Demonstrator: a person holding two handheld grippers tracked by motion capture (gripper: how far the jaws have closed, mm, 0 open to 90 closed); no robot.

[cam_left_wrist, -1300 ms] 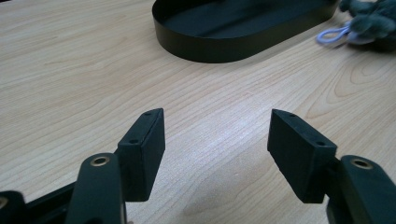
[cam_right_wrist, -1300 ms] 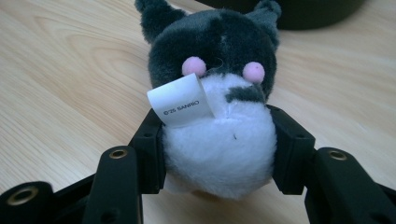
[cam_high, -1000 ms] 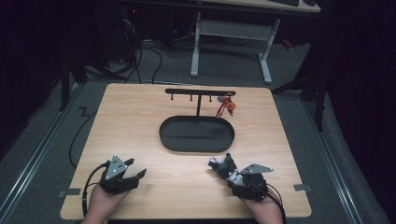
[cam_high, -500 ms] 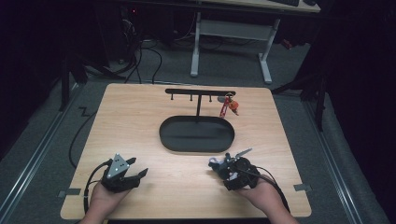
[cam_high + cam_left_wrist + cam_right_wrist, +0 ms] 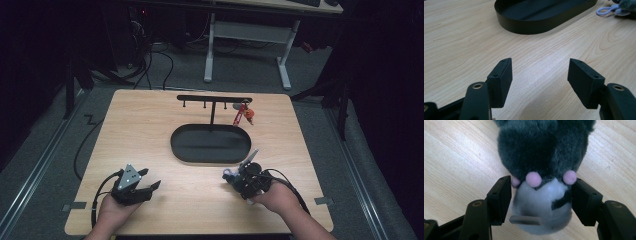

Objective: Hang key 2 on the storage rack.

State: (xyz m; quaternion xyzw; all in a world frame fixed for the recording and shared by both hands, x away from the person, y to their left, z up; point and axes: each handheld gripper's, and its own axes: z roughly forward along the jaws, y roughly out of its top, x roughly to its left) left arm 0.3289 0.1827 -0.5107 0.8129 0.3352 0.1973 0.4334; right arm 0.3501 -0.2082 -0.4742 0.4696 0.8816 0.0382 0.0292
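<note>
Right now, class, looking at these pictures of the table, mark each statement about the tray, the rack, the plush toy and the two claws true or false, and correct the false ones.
1. The black tray is empty. True.
2. The left claw grips a toy. False: its jaws stand apart over bare table.
3. The grey plush toy lies between the right claw jaws. True.
4. A red item hangs from the rack. True.
5. The plush toy lies inside the tray. False: it lies on the wood.
</note>
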